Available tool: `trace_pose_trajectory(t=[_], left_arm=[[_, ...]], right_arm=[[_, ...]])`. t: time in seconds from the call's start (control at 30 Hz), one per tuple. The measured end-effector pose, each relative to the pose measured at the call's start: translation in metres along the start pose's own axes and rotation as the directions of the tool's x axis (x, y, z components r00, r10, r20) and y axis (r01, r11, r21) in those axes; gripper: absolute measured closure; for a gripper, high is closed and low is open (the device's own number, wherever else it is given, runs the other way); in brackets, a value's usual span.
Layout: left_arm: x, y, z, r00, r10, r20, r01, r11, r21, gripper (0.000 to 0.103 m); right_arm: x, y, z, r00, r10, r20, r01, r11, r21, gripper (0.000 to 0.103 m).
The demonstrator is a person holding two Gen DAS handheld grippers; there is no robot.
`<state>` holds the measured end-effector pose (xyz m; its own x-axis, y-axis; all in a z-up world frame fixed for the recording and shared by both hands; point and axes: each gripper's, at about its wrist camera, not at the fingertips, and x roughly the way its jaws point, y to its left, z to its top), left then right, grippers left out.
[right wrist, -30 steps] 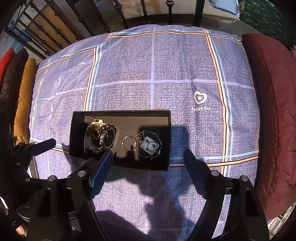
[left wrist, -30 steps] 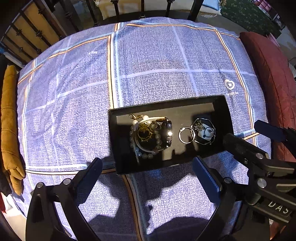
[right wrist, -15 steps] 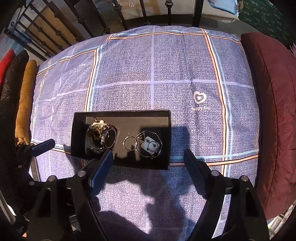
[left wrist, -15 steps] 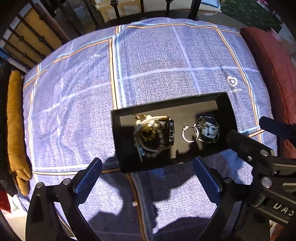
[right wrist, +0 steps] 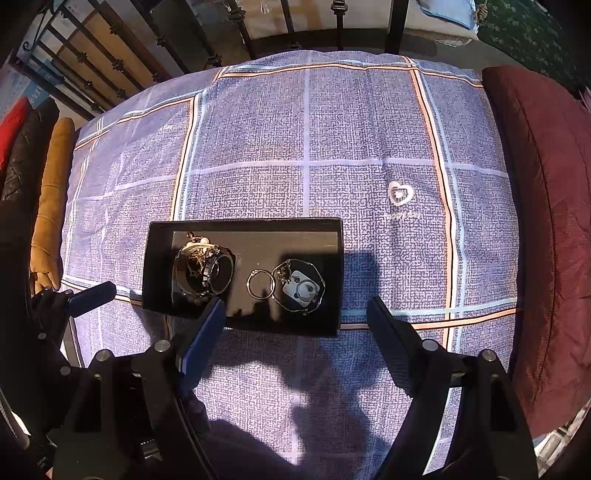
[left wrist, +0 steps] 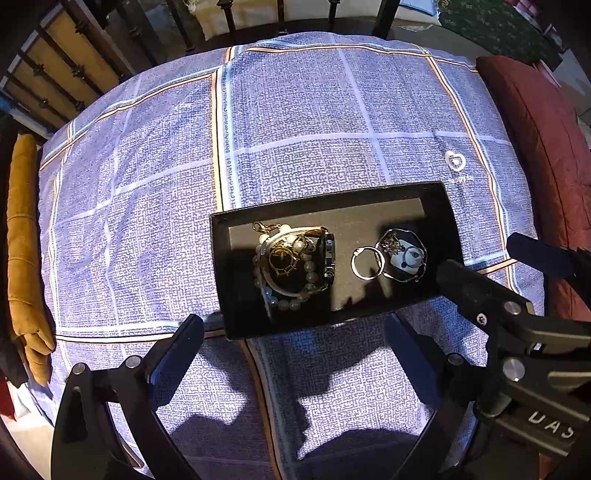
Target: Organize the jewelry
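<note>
A black rectangular tray (left wrist: 436,192) lies on the checked blue bedspread; it also shows in the right wrist view (right wrist: 243,224). In its left half sits a pile of bracelets (left wrist: 295,266) (right wrist: 203,267): pearl beads, a gold chain, a dark bangle. A silver ring (left wrist: 365,263) (right wrist: 260,283) lies mid-tray. A small dish with trinkets (left wrist: 402,255) (right wrist: 300,288) sits at the right. My left gripper (left wrist: 291,349) is open and empty, just short of the tray's near edge. My right gripper (right wrist: 295,330) is open and empty above the tray's near right edge.
A maroon cushion (right wrist: 546,221) (left wrist: 535,140) runs along the bed's right side. An ochre cushion (left wrist: 26,258) (right wrist: 50,206) lies at the left edge. A black metal bed rail (right wrist: 332,22) stands beyond the far edge. A white heart logo (right wrist: 400,194) marks the bedspread.
Both grippers have stayed open and empty. The left wrist view has shifted slightly, so the tray sits a little to the right and lower in it. The jewelry has not moved.
</note>
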<state>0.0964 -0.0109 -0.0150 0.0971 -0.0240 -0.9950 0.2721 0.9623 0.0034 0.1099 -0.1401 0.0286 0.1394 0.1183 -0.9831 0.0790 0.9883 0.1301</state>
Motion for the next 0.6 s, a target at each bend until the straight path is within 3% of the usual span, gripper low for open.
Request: trace_pose_trajectory(t=[0.6], left_arm=[[-0.0032, -0.0016, 0.002, 1.0, 0.008, 0.012, -0.009, 1.0, 0.018, 0.007]], right_arm=[[0.0021, -0.0004, 0.0, 1.0, 0.001, -0.001, -0.001, 1.0, -0.001, 0.024]])
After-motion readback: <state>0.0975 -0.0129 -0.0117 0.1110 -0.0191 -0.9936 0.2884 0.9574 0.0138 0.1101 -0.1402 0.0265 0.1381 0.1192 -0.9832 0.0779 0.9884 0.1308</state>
